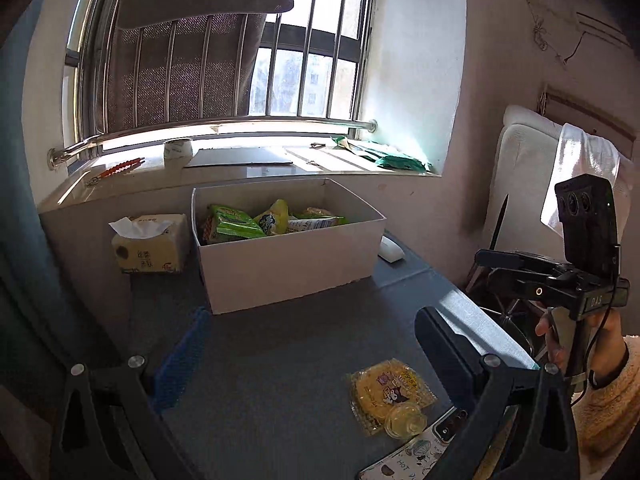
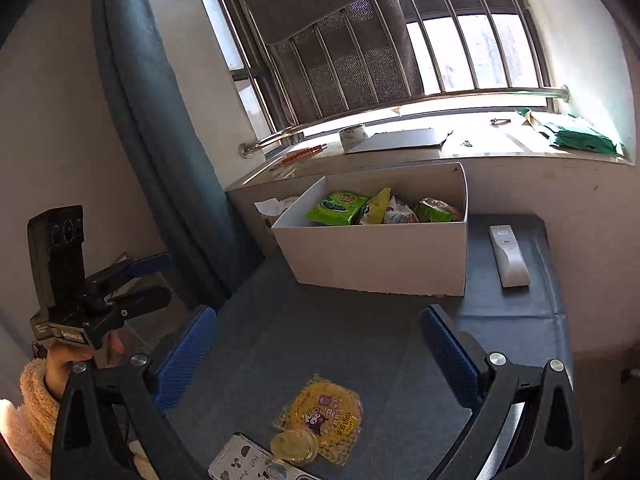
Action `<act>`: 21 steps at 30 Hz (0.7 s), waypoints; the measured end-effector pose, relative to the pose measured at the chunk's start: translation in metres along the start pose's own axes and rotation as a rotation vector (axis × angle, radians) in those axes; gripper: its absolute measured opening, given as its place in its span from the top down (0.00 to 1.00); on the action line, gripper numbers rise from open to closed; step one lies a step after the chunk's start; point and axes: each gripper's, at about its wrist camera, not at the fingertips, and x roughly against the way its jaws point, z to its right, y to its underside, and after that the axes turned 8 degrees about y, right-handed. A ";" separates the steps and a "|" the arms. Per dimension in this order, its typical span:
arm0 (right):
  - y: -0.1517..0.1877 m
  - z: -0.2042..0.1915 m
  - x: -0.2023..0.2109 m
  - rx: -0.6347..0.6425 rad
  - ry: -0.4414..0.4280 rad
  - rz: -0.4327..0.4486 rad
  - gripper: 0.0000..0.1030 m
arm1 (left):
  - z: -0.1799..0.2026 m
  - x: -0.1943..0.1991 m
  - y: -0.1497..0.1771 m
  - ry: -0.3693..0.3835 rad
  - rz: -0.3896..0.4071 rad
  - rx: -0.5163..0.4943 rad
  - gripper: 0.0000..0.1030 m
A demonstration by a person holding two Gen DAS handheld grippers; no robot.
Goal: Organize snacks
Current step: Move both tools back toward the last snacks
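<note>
While both grippers hang above the grey table [image 1: 280, 344], a tissue pack [image 1: 150, 244] sits far left against the wall, just beside the white box [image 1: 288, 264]. That box holds the snacks already gathered: a green packet [image 1: 236, 222], a yellow packet [image 1: 274, 216] and others behind, hard to tell apart. Out front, the left gripper [image 1: 308, 352] stands released, its 2 blue-padded fingers [image 1: 180, 364] spread wide with nothing between them.

Moving right, 1 yellow snack pack [image 1: 390, 390] lies flat on the table near the front edge, well apart from the box, with a small clear jelly cup [image 1: 404, 422] touching its near side and a phone [image 1: 404, 454] just below that. Over on the right wrist view, the right gripper [image 2: 320, 356] is released too, fingers wide, the yellow pack between and just below them. Beside the box on the right lies a white remote [image 2: 509, 256]. Sunlight pours through the barred window [image 1: 304, 64] onto the sill behind.
</note>
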 end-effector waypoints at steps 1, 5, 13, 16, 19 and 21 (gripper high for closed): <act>0.012 -0.002 0.001 -0.002 0.006 -0.016 0.00 | 0.003 0.001 0.010 -0.006 -0.001 0.014 0.00; 0.054 -0.009 0.000 -0.014 0.053 -0.076 0.00 | 0.012 0.002 0.047 0.005 0.000 0.094 0.00; 0.103 -0.031 -0.025 0.067 0.119 -0.203 0.00 | 0.003 0.009 0.082 -0.029 0.007 0.207 0.00; 0.108 -0.046 -0.033 0.140 0.154 -0.221 0.00 | -0.008 0.012 0.085 -0.028 0.009 0.247 0.00; 0.111 -0.059 -0.041 0.184 0.171 -0.232 0.00 | -0.013 0.014 0.088 -0.028 0.015 0.267 0.00; 0.112 -0.066 -0.047 0.204 0.184 -0.247 0.00 | -0.014 0.013 0.089 -0.033 0.010 0.266 0.00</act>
